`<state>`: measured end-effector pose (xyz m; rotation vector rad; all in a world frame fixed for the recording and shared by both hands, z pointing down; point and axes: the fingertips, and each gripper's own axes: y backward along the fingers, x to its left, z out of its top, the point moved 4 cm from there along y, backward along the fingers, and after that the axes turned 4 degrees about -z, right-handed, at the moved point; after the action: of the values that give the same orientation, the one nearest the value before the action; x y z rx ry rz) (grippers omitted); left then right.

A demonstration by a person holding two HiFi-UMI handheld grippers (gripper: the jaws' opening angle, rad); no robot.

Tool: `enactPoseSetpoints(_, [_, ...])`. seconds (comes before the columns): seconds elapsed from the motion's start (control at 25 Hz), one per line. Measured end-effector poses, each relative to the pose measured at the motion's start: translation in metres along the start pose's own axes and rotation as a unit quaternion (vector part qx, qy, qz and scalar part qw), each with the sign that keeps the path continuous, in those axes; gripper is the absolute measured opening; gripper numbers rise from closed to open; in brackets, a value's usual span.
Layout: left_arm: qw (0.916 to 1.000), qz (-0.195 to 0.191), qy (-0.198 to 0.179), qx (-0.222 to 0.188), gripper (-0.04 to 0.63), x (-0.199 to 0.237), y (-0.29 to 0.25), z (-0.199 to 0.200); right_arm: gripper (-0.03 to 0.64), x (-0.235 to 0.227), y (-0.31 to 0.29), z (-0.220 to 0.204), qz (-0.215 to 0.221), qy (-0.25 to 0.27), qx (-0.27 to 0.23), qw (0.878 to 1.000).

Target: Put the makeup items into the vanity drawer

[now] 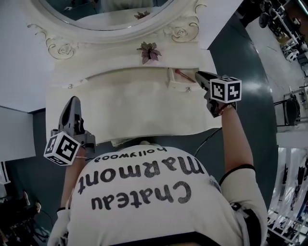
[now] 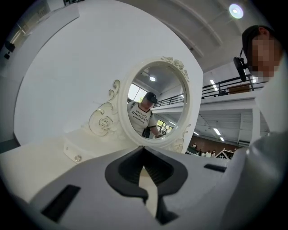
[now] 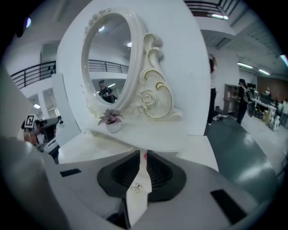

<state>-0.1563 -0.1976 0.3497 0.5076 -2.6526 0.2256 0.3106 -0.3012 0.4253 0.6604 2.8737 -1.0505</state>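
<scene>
The white vanity (image 1: 134, 108) has a small drawer (image 1: 179, 82) standing open at its right end. A slim red makeup item (image 1: 182, 74) lies inside it. My right gripper (image 1: 197, 75) hovers at the drawer's right end with its jaws shut and nothing held. In the right gripper view, the right gripper (image 3: 143, 153) has the drawer front and its crystal knob (image 3: 135, 187) showing through the slit beneath the jaws, and a red speck (image 3: 145, 156) at the tips. My left gripper (image 1: 73, 100) is shut and empty over the vanity's left edge, and in its own view the left gripper (image 2: 144, 150) points at the mirror.
An oval mirror (image 1: 106, 14) with scrolled trim rises at the back. A small potted plant (image 1: 149, 52) sits on the shelf below it. A second drawer knob (image 1: 70, 86) shows at the left. Dark floor (image 1: 255, 91) lies to the right, and a cable (image 1: 207, 139) hangs below the tabletop's front edge.
</scene>
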Motion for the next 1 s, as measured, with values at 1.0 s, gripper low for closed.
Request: enactPoseSetpoints(1.0, [0.9882, -0.123, -0.014, 0.091, 0.008, 0.006, 0.051, -0.02, 0.041, 0.266, 0.045, -0.007, 0.004, -0.183, -0.235, 0.955])
